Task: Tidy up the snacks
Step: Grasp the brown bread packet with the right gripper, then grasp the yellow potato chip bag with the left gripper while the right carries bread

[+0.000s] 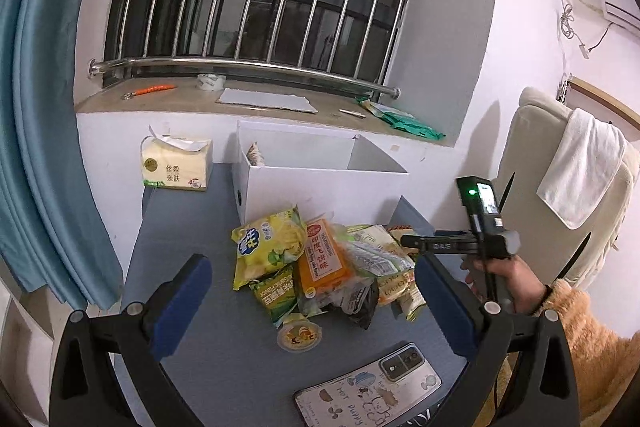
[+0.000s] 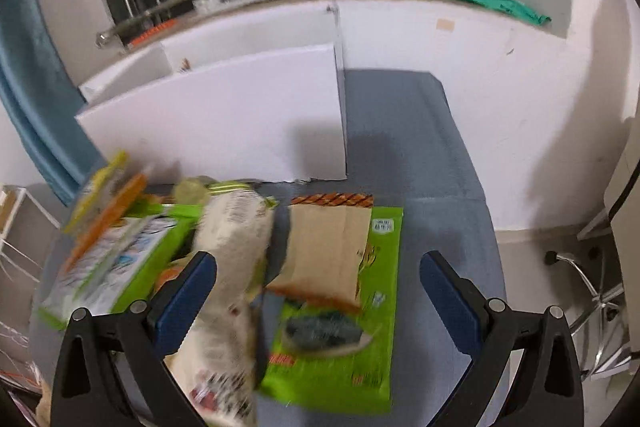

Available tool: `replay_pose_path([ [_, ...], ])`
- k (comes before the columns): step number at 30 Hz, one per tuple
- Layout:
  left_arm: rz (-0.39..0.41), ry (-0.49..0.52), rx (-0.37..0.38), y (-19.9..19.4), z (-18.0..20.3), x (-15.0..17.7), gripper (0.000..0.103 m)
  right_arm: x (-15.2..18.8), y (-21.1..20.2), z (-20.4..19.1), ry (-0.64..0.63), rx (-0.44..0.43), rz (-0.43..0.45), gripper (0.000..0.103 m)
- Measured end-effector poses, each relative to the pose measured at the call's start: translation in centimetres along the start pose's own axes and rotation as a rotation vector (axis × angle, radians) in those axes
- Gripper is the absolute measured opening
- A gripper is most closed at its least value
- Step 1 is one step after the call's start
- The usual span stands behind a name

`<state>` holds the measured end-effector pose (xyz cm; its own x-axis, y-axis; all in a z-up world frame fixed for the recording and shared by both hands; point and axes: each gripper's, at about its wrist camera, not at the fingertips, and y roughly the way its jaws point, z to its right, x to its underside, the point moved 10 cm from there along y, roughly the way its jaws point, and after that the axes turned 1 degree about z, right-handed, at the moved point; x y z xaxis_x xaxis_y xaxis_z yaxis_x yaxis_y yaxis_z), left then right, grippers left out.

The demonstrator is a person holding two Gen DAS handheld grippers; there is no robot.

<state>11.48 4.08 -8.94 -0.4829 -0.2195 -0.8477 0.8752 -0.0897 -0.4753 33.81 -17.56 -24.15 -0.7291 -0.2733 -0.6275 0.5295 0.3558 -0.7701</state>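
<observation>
A pile of snack packets lies on the grey table (image 1: 192, 227) in front of a white open box (image 1: 320, 183). In it are a yellow-green chip bag (image 1: 268, 247), an orange packet (image 1: 324, 261), a small green packet (image 1: 276, 293) and a jelly cup (image 1: 300, 335). My left gripper (image 1: 314, 301) is open, above the near side of the pile. My right gripper (image 2: 318, 293) is open and empty, low over a green packet (image 2: 352, 311) with a brown packet (image 2: 324, 251) on it and a white bag (image 2: 228, 267). The right gripper also shows in the left wrist view (image 1: 412, 241).
A tissue pack (image 1: 176, 167) stands left of the box. A phone (image 1: 368, 387) lies at the table's near edge. A blue curtain (image 1: 44, 131) hangs at left. A cream chair with a towel (image 1: 580, 171) is at right. A windowsill (image 1: 260, 101) runs behind.
</observation>
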Motion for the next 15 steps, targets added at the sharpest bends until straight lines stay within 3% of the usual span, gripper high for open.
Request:
replay_pose_path([
  [4, -0.012, -0.012, -0.004, 0.4, -0.5, 0.3, 0.103, 0.8, 2.3, 0.7, -0.017, 0.057, -0.065, 0.076],
  [5, -0.015, -0.016, -0.005, 0.5, -0.6, 0.4, 0.103, 0.7, 2.2, 0.9, -0.029, 0.073, -0.056, 0.055],
  [6, -0.017, -0.016, -0.005, 0.5, -0.7, 0.4, 0.103, 0.8, 1.9, 0.7, -0.019, 0.042, -0.060, 0.048],
  [15, -0.113, -0.048, 0.009, 4.7, -1.8, 1.0, 0.103, 1.0, -3.3, 0.2, 0.009, -0.032, 0.040, 0.047],
])
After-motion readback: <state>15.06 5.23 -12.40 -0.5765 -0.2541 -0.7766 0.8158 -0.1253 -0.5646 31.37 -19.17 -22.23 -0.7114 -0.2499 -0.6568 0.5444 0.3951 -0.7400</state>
